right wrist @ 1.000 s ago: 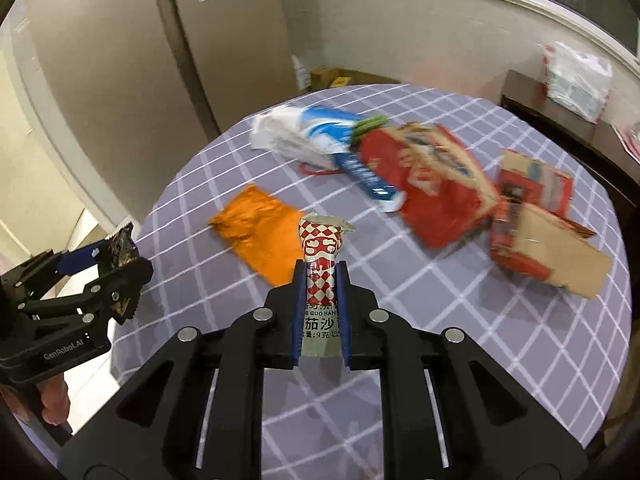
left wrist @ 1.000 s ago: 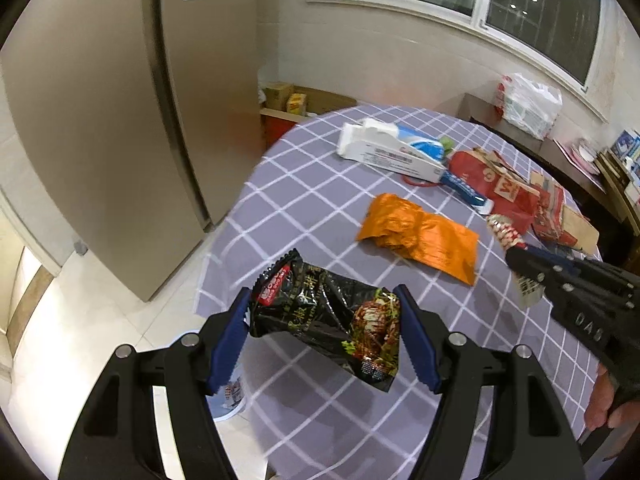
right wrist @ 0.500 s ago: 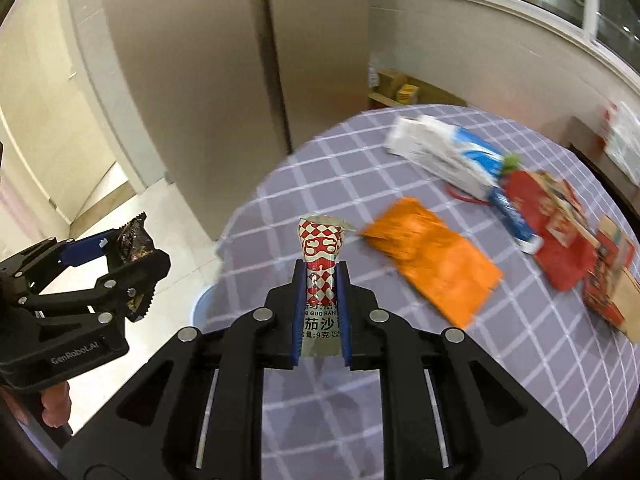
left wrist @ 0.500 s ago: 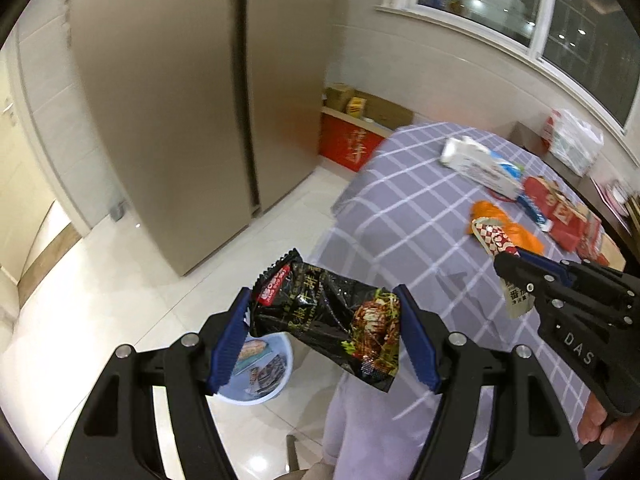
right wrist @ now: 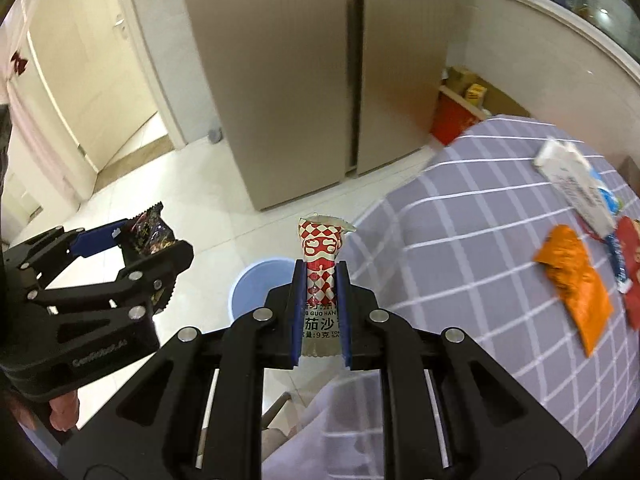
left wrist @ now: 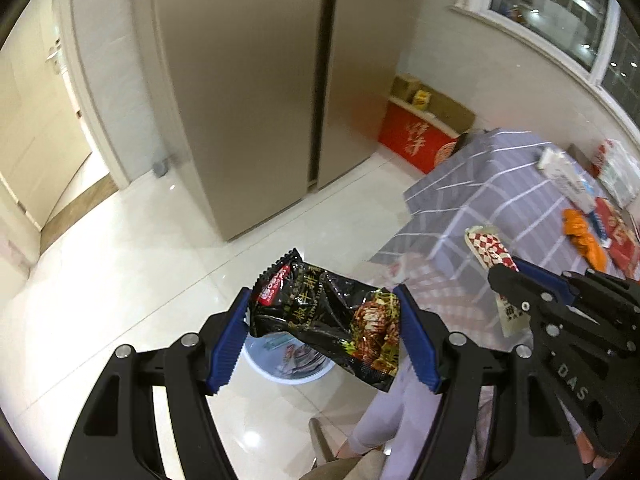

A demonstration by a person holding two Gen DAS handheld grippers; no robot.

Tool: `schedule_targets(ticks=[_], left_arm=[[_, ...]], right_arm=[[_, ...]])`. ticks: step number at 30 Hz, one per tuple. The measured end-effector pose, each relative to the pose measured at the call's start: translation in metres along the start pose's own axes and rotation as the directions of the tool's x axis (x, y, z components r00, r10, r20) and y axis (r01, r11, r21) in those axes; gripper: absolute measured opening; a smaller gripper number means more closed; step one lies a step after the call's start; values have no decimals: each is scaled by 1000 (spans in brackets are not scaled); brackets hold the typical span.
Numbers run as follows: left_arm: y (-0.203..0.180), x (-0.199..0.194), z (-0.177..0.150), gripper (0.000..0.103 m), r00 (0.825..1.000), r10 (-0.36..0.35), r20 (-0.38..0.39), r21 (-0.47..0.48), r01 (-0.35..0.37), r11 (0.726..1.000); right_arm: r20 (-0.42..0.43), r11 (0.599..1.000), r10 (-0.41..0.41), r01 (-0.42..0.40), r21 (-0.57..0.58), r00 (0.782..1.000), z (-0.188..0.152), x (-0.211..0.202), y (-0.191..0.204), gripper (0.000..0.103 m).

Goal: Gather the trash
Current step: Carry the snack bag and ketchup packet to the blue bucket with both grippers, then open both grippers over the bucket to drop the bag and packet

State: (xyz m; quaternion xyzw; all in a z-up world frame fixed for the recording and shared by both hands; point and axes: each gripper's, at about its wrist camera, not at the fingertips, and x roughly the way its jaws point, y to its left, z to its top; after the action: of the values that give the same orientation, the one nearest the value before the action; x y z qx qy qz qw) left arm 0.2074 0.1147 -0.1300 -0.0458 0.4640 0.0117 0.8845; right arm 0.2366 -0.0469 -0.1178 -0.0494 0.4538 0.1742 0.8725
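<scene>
My left gripper [left wrist: 324, 320] is shut on a crumpled black snack wrapper [left wrist: 328, 316], its blue pads pressing both ends. It hangs above a pale blue waste bin [left wrist: 288, 364] on the floor, which holds some wrappers. My right gripper [right wrist: 320, 280] is shut on a red-and-white checked ketchup sachet [right wrist: 322, 252] standing upright between the pads; the blue bin [right wrist: 260, 284] lies just behind it. Each gripper shows in the other's view: the right gripper [left wrist: 508, 270] at the right, the left gripper [right wrist: 136, 236] at the left with the black wrapper [right wrist: 150, 232].
A round table with a grey checked cloth [right wrist: 480, 240] stands at the right, carrying an orange wrapper [right wrist: 572, 276], a white pack [right wrist: 576, 184] and red packaging. A tall beige fridge [left wrist: 256, 80] and a red box [left wrist: 416, 144] stand behind. The person's light trouser leg [left wrist: 384, 412] is below.
Both grippers have swung left off the table and out over the floor, still holding their wrappers. The blue bin now lies under the left gripper.
</scene>
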Motion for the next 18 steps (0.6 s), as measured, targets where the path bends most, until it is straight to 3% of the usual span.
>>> schedule_targets(ticks=[8, 18], left_arm=[[18, 29, -2, 69, 998, 13, -61, -16, -14, 1000], [16, 53, 6, 72, 997, 37, -71, 31, -35, 999]], right_arm=[[-64, 999, 3, -5, -39, 998, 0, 31, 27, 15], [-97, 1000, -16, 14, -26, 995, -2, 52, 25, 15]])
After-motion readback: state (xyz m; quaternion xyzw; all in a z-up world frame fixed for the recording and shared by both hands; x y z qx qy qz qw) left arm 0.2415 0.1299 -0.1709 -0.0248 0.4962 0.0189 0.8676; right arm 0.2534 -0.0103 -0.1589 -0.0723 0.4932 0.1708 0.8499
